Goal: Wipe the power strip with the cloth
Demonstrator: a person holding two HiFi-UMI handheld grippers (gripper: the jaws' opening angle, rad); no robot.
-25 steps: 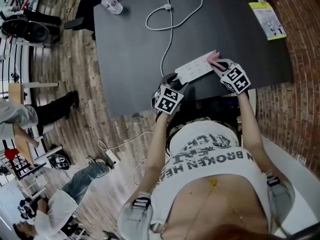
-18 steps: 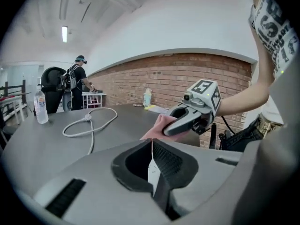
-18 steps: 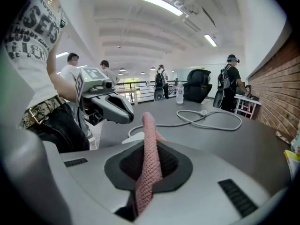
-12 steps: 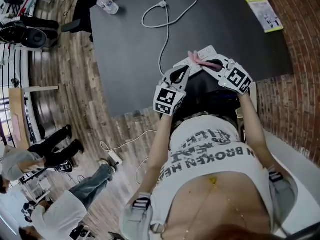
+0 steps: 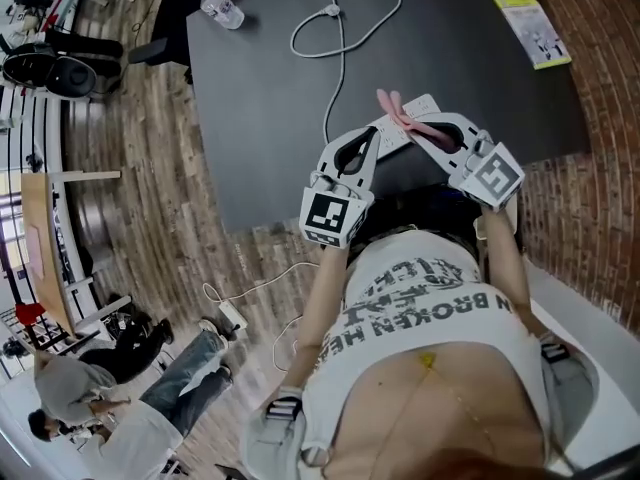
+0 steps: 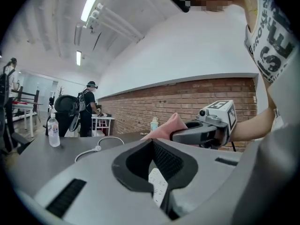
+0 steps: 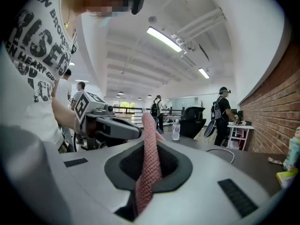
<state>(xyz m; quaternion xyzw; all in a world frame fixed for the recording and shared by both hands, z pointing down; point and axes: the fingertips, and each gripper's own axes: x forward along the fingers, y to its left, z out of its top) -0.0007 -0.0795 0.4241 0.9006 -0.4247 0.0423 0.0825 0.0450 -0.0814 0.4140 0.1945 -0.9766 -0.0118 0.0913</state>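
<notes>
Above the surface (image 5: 260, 118), at its near edge, the left claw (image 5: 368, 146) clamps the power strip (image 5: 425, 106). The right claw (image 5: 425, 136) pinches the pink cloth (image 5: 395, 108).

The head view looks steeply down from above the person's torso (image 5: 430, 368) onto the black table (image 5: 260, 118) and the wood floor (image 5: 150, 168), with the left gripper (image 5: 368, 138) and the right gripper (image 5: 425, 133) close below it. The left gripper view sits just behind its own jaws and faces about level across the table toward the brick wall (image 6: 187, 102). The right gripper view faces about level toward the open room. Each gripper view shows the other gripper nearby, and all 3 views share the water bottle (image 5: 222, 6).
</notes>
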